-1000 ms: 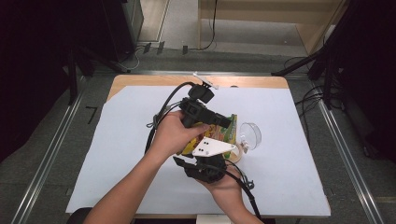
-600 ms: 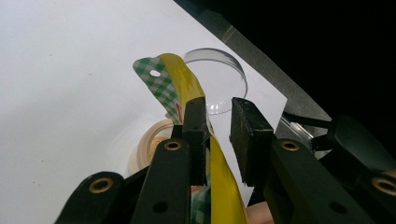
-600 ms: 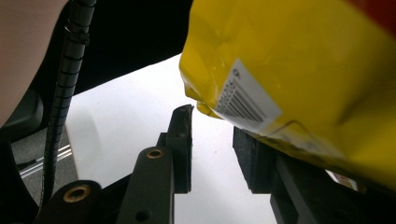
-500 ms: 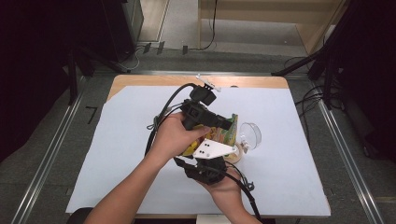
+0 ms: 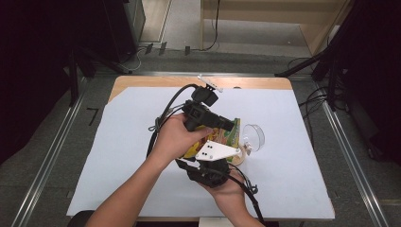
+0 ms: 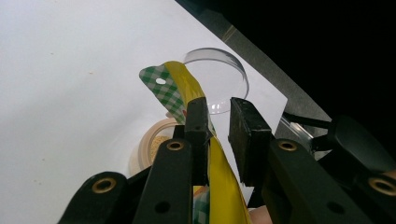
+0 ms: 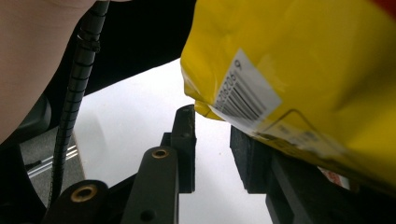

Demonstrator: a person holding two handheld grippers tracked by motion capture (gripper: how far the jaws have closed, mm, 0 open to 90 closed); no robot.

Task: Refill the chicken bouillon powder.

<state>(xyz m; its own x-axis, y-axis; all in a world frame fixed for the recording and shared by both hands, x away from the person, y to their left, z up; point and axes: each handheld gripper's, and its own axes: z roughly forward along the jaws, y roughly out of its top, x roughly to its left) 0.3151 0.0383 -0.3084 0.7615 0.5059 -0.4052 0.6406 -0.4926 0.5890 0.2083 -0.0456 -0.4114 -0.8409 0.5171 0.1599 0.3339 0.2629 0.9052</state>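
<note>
Over the white sheet (image 5: 118,156) on the table, both hands crowd one spot: the yellow snack bag (image 5: 226,135) with its green-checked top sits between them, just left of a clear round lid (image 5: 253,135) and above a small tan bowl (image 6: 152,147). The left gripper (image 6: 217,133) has the bag's edge lying against one pad, jaws slightly apart and not clamped. The right gripper (image 7: 212,149) stands parted too, its jaws just closing in, the bag resting on one. A barcode label (image 7: 247,98) shows digits too blurred to read in full.
</note>
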